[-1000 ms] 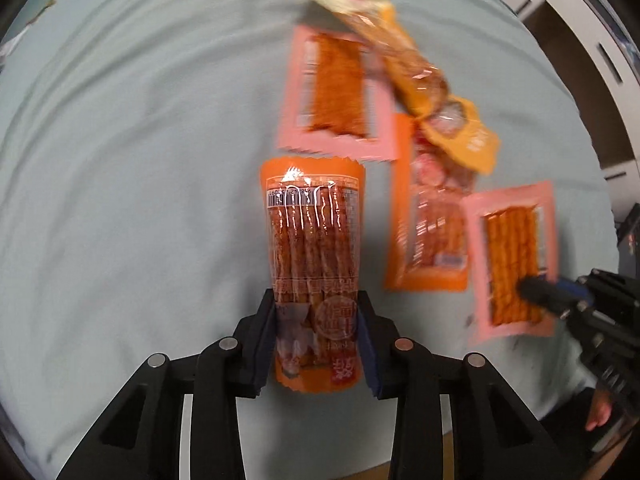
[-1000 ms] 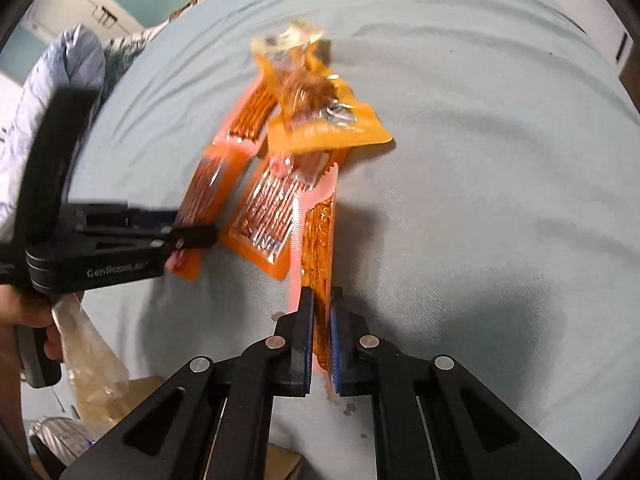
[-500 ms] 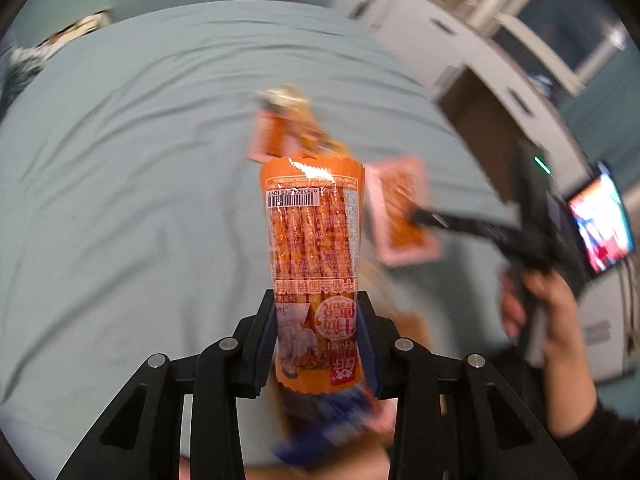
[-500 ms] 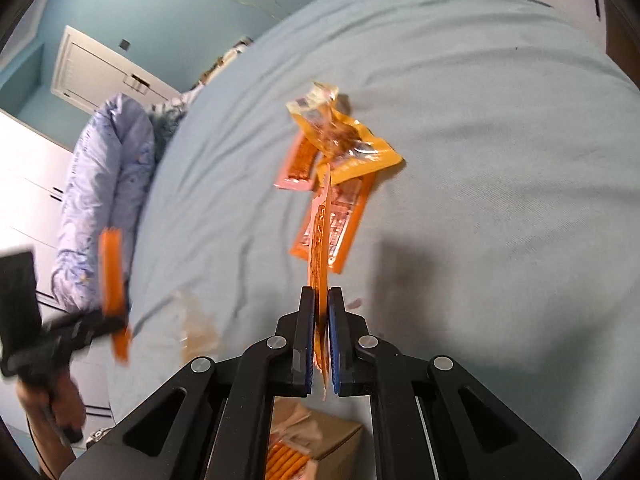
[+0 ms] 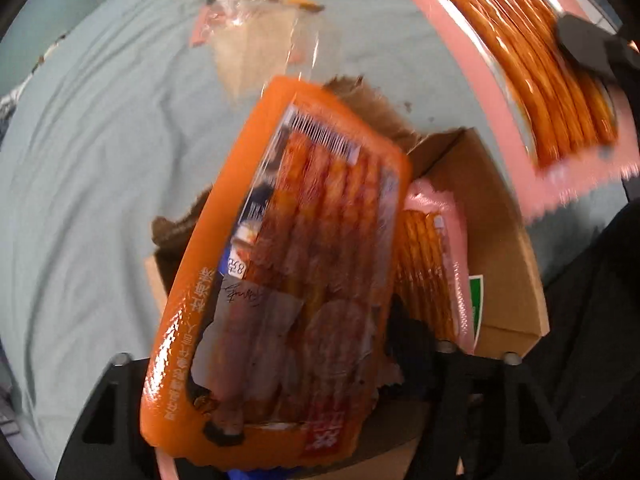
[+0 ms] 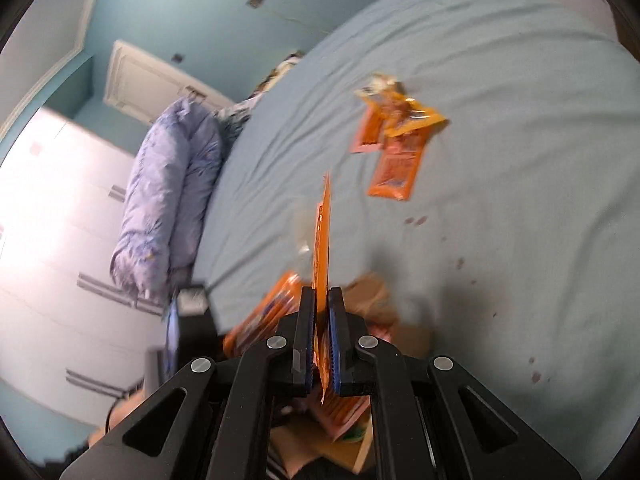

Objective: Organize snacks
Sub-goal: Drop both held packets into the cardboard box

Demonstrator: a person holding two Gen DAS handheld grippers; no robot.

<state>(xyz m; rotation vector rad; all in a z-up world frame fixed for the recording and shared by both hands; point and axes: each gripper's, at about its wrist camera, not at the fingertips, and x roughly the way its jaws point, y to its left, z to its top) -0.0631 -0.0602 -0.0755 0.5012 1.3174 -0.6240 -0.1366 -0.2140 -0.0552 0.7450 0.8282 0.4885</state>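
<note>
An orange snack packet (image 5: 288,280) fills the left wrist view, tilted over an open cardboard box (image 5: 496,248) that holds a pink packet (image 5: 432,264). My left gripper (image 5: 276,412) is mostly hidden behind the orange packet, so its grip is unclear. My right gripper (image 6: 320,340) is shut on a thin pink packet (image 6: 323,240), seen edge-on; the same packet (image 5: 520,56) hangs at the top right of the left wrist view. The orange packet (image 6: 264,316) and the box (image 6: 372,292) show below the right gripper. Several packets (image 6: 396,148) lie on the bed.
The light blue bedsheet (image 6: 500,80) spans both views. A lilac rolled duvet (image 6: 168,192) lies at the bed's left edge beside white cabinets (image 6: 52,220). A clear wrapper (image 5: 260,44) lies on the sheet beyond the box.
Both grippers swung away from the pile to the cardboard box at the bed edge. The orange packet has tilted over the box. The right gripper carried its pink packet above the box.
</note>
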